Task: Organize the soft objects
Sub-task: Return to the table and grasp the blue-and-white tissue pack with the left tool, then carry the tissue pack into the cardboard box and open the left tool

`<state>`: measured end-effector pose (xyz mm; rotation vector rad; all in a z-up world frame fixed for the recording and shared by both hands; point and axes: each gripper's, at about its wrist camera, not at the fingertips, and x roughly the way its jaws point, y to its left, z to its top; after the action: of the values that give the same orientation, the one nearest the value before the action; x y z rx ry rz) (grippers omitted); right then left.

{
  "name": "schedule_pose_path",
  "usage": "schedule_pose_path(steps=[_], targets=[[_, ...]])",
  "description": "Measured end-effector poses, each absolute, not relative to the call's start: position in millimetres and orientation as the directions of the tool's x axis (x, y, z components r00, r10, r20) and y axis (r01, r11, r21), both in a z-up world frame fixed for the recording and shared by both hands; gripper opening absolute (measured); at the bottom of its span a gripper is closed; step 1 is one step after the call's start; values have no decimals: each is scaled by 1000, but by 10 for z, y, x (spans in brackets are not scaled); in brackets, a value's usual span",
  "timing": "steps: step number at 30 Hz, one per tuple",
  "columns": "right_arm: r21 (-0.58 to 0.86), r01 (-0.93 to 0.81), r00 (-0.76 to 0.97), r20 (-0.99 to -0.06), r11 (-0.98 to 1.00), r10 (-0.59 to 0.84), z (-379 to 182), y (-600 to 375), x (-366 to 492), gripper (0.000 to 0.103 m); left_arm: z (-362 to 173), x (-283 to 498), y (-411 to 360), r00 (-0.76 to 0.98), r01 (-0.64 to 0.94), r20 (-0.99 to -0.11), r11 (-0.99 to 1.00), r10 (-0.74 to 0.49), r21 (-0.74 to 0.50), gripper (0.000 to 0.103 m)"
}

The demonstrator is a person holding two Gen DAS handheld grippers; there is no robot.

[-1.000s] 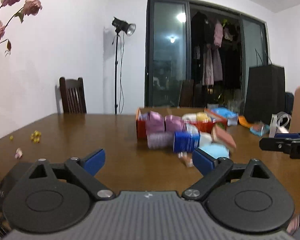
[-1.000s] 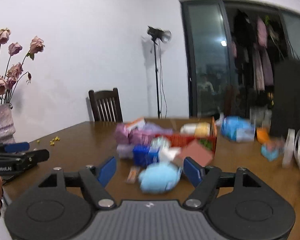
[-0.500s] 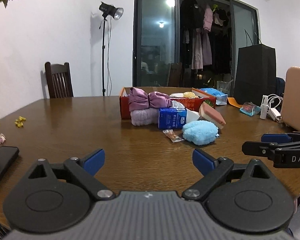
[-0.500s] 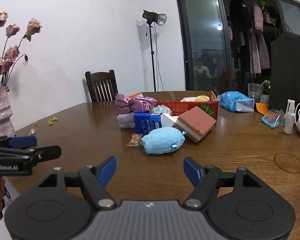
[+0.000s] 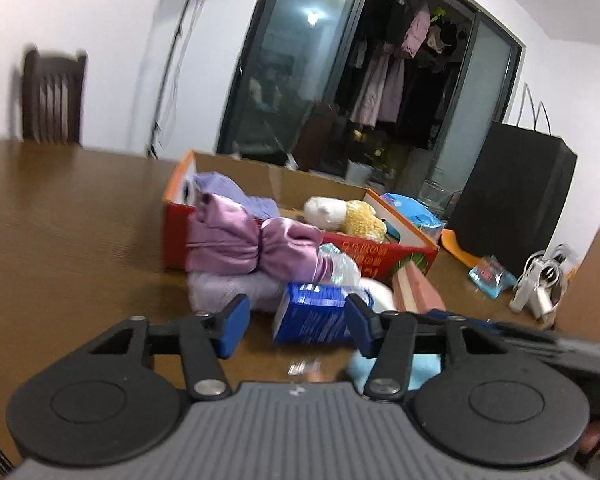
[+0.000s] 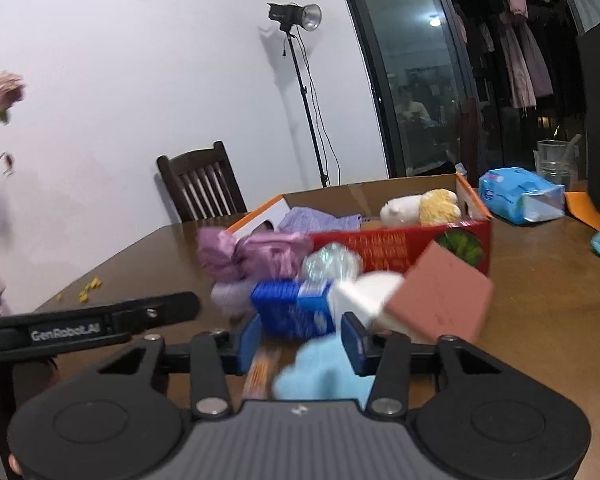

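From the left wrist view, the brown wooden table has wide free room at 9 o'clock, up to the far edge where a dark chair stands. The left gripper has its jaws closing; nothing is pressed between the blue pads, only the blue carton shows in the gap, lying farther on the table. At 12 o'clock sits the red cardboard box, its top open, with a white and yellow plush inside. A purple satin bundle leans at the box's near left corner, on a pale lilac towel. The light blue plush is at 5 o'clock, mostly hidden behind the right finger. At 3 o'clock the table is crowded: a black bag, white cables.

In the right wrist view, the right gripper also has closing jaws, with no object clamped; the light blue plush lies under and before them, blurred, and whether a pad touches it cannot be told. The other gripper's black arm crosses at 9 o'clock. A pink block leans just beside the box at 2 o'clock. Behind, a white wall, a lamp on a stand and dark glass doors. Near objects are smeared by motion.
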<state>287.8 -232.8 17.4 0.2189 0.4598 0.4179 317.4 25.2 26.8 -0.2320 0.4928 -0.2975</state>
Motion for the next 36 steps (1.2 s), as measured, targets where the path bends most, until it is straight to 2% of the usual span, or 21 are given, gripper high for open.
schedule_pose_path(steps=[2,6,9,11,15,20,22,27,29,31,36], targets=[[342,-328,797,-400,881,452,139,-2288,3130,39,237,3388,248,829,227,-436,923,-350,-310,51],[368,-313,790,-411,876,455,66,-2221,3389,30,121,3669,260,777,263,-463,888,-426,-377,28],[357,-307,798,-409,882,443,17,-2191,3430,23,62,3669,301,776,260,-454,877,-438,-403,23],[348,-309,797,-412,885,441,24,-2199,3428,17,113,3624,327,776,248,-452,872,-440,-422,23],[351,-339,801,-378,873,464,226,-2232,3244,17,336,3266,364,815,270,-382,868,-436,-416,23],[313,-437,792,-312,844,525,445,-2341,2511,17,436,2503,438,819,299,-329,839,-470,-454,23],[296,-446,788,-317,845,527,411,-2403,2172,17,363,2192,359,804,315,-341,835,-488,-451,23],[361,-397,740,-418,844,527,59,-2558,1610,17,79,1724,207,760,326,-414,845,-501,-424,23],[370,-416,730,-409,831,547,29,-2613,1438,17,34,1593,204,749,355,-415,841,-517,-408,24],[383,-434,701,-425,815,573,19,-2658,1309,22,22,1513,214,727,366,-431,832,-535,-416,26],[414,-422,713,-398,807,577,-4,-2743,1178,22,-7,1424,222,729,331,-451,842,-515,-426,31]])
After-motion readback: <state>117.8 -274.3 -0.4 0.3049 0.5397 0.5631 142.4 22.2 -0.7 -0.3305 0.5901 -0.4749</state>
